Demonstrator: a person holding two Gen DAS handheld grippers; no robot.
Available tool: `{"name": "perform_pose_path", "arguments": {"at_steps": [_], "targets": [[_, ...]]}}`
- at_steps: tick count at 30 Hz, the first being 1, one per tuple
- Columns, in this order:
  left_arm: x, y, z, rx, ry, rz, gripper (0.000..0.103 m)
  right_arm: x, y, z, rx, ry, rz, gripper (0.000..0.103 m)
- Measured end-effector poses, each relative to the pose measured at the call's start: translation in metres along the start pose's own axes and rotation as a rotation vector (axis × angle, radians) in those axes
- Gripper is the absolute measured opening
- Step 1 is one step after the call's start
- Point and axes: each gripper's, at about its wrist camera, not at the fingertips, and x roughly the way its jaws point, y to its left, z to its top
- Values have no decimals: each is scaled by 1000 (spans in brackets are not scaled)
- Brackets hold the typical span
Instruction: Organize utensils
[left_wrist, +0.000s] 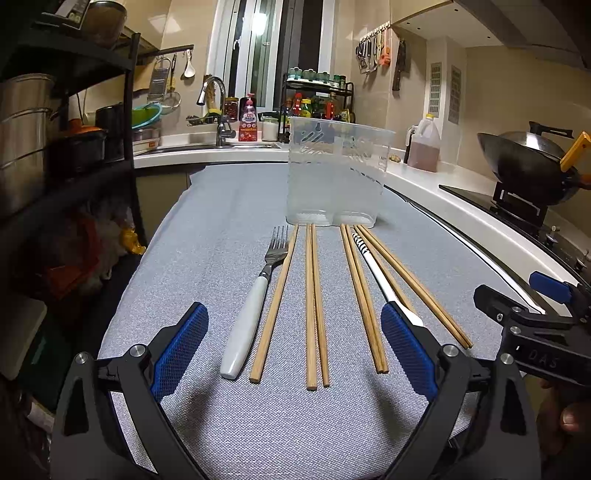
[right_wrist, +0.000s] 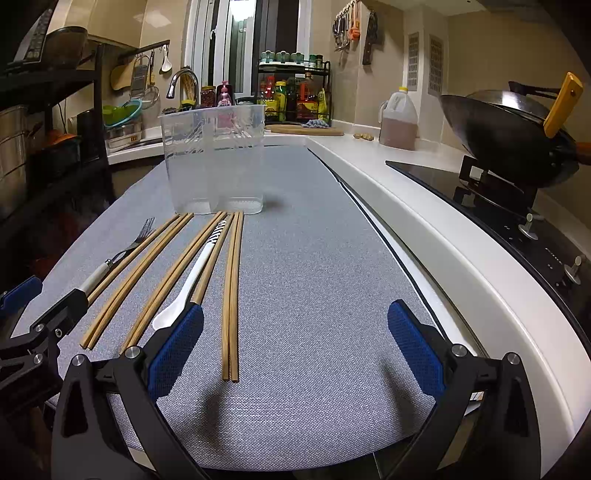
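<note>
At the bottom of the left wrist view, the left gripper (left_wrist: 293, 347) is hovering over a grey woven mat (left_wrist: 229, 206), its blue-padded jaws standing wide with nothing pressed between them. Lying in the span between its pads are the white handle of a fork (left_wrist: 245, 325), a single wooden chopstick (left_wrist: 275, 302) just beside it, and a chopstick pair (left_wrist: 316, 306) at centre frame. A second chopstick pair (left_wrist: 364, 299) is lying toward the right pad, and a white spoon (left_wrist: 373, 264) with a striped handle end is running partly behind that pad. At the lower right of that view, the right gripper (right_wrist: 295, 343) is showing as a black frame held by a hand (left_wrist: 565, 413).

Across the bottom of the right wrist view, the right gripper's jaws are likewise standing wide and gripping nothing; only bare mat and the near ends of the rightmost chopstick pair (right_wrist: 232, 295) are sitting between its pads. The spoon bowl is lying just beside its left pad.

Further up the frame in both views, all the utensils are pointing toward a clear plastic holder (left_wrist: 336, 177), standing upright on the mat with their far tips just in front of its base; it looks empty. Beyond it, in the upper right, a wok (right_wrist: 506, 140) is resting on a black stove, and a sink faucet (left_wrist: 214, 99) is showing at upper left.
</note>
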Motion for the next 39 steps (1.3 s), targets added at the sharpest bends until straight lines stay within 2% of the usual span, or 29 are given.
{"name": "perform_pose_path", "arguments": {"at_steps": [28, 30, 31, 33, 35, 38, 39], "targets": [[-2, -6, 0, -1, -3, -3, 91, -3, 2, 5, -6, -6, 3, 97], [-2, -6, 0, -2, 2, -5, 90, -2, 2, 5, -6, -3, 6, 92], [-2, -5, 0, -1, 5, -6, 89, 0, 1, 4, 3, 0, 9, 86], [-1, -4, 0, -2, 15, -4, 80, 3, -3, 3, 32, 13, 23, 76], [0, -1, -1, -11, 30, -7, 71, 11, -6, 1, 43, 42, 50, 59], [4, 4, -4, -14, 50, -1, 60, 22, -7, -2, 56, 74, 109, 44], [4, 6, -4, -19, 53, 7, 55, 24, -6, -2, 57, 81, 132, 43]]}}
